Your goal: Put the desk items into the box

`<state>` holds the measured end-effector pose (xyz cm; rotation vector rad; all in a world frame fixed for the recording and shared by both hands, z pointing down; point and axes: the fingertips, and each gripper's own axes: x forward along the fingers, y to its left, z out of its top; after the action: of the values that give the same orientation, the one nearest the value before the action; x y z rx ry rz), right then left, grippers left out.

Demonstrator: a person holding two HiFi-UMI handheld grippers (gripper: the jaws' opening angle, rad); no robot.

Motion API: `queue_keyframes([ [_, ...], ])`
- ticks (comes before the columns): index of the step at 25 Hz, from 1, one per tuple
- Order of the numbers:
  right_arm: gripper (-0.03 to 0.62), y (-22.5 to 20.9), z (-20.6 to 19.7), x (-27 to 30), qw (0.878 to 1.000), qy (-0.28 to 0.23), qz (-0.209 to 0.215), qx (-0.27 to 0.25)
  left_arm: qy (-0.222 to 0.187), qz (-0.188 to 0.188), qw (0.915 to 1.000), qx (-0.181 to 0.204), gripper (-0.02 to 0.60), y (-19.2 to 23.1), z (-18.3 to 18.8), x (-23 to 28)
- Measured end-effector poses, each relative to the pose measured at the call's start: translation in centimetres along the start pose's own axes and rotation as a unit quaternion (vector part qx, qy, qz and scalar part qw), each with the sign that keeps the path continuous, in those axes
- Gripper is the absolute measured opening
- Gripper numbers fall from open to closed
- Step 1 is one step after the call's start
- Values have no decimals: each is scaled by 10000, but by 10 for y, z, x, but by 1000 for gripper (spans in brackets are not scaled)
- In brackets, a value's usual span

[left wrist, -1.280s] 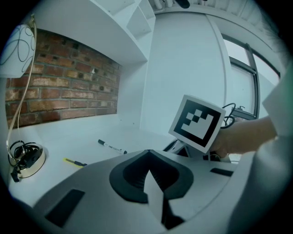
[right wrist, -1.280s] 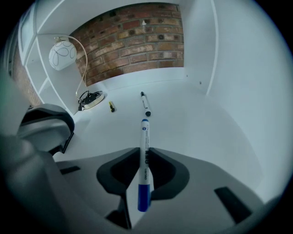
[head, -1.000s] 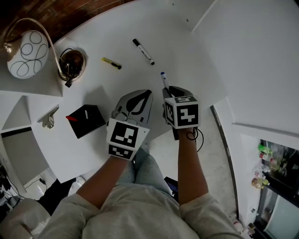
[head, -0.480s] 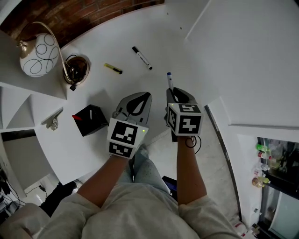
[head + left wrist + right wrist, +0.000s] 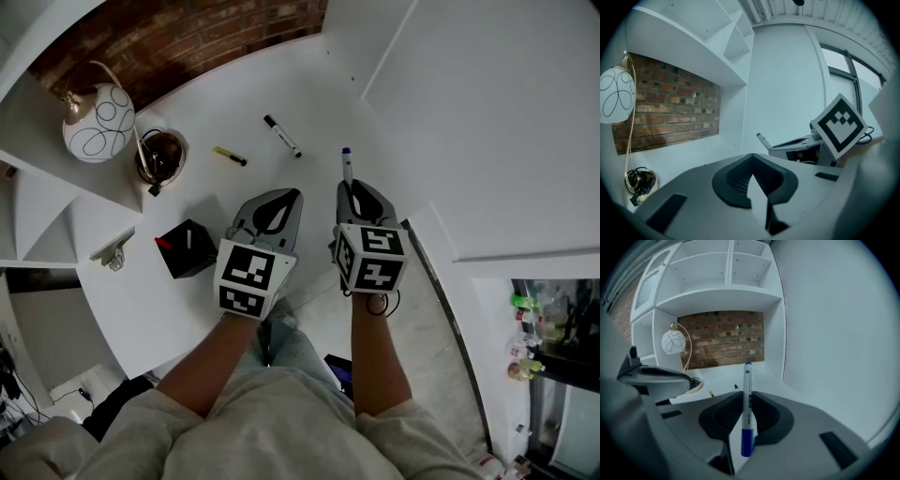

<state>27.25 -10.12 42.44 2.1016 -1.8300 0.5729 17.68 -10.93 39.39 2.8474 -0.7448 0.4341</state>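
My right gripper [image 5: 352, 190] is shut on a white marker with a blue cap [image 5: 346, 165], which sticks out forward past the jaw tips; in the right gripper view the marker [image 5: 748, 380] stands upright between the pads. My left gripper [image 5: 285, 195] hovers beside it over the white desk's [image 5: 309, 84] front edge, shut with nothing in it. The small black box [image 5: 187, 248] sits left of the left gripper, a red piece at its corner. On the desk farther back lie a yellow highlighter [image 5: 229, 156] and a black marker [image 5: 282, 136].
A round white lamp [image 5: 98, 122] on a curved brass arm stands at the back left, its base [image 5: 161, 155] holding coiled cable. A small metal clip [image 5: 114, 255] lies left of the box. White shelves flank the left; a white wall rises to the right.
Both grippers have risen above the desk, the right one more and tilting closer to level, with the blue-capped marker still in it. The desk items have not moved.
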Motion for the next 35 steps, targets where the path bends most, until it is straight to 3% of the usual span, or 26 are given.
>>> queue_keyframes([
  [8,75,3,35,-33,9970,-763,-125,-29,-290,8,9994,162,8,-6,33,-8],
  [15,75,15,60,-50,9919,-1265,39,-108,-447,107,9987,198,8,-8,48,-18],
  [23,75,44,71,-53,9878,-1498,389,-175,-539,403,9976,142,8,5,51,-39],
  [35,75,123,83,-50,9789,-1636,1166,-385,-620,1156,9914,-36,8,53,42,-98],
])
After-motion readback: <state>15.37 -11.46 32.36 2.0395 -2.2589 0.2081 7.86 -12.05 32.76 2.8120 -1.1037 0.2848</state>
